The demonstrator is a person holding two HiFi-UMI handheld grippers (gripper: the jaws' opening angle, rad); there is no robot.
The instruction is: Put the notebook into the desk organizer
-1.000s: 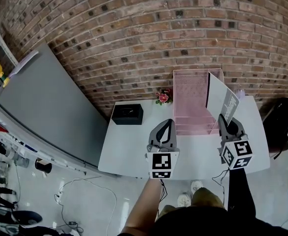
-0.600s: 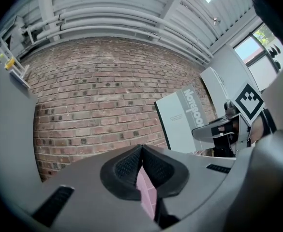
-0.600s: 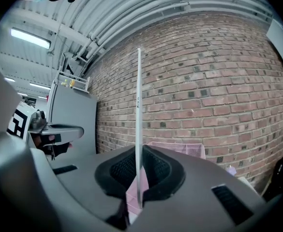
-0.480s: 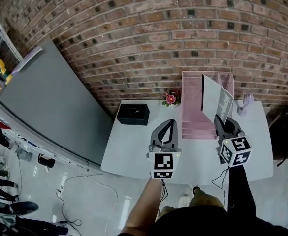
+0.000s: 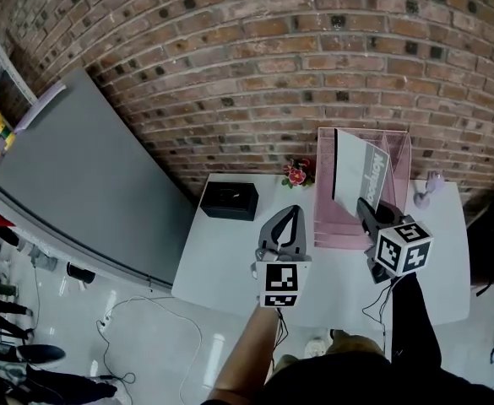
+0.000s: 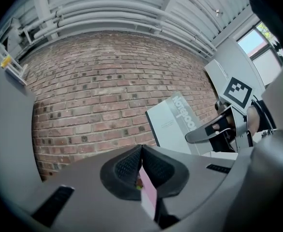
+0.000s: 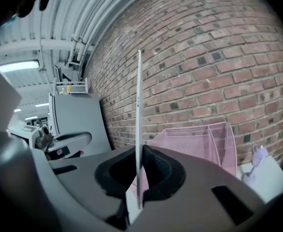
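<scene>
Notebook (image 5: 356, 174) upright at pink organizer (image 5: 326, 224), flowers (image 5: 296, 175) nearby

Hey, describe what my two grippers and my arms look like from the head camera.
The left gripper and right gripper have grey, curved, tapering bodies with dark textured pads. Each carries a white cube printed with black square markers, and a thin black cable hangs below it. The right arm wears a black sleeve; the left forearm is bare.

The right tool (image 5: 364, 206) holds the notebook (image 5: 354, 172) upright over the pink desk organizer (image 5: 326, 219).
</scene>
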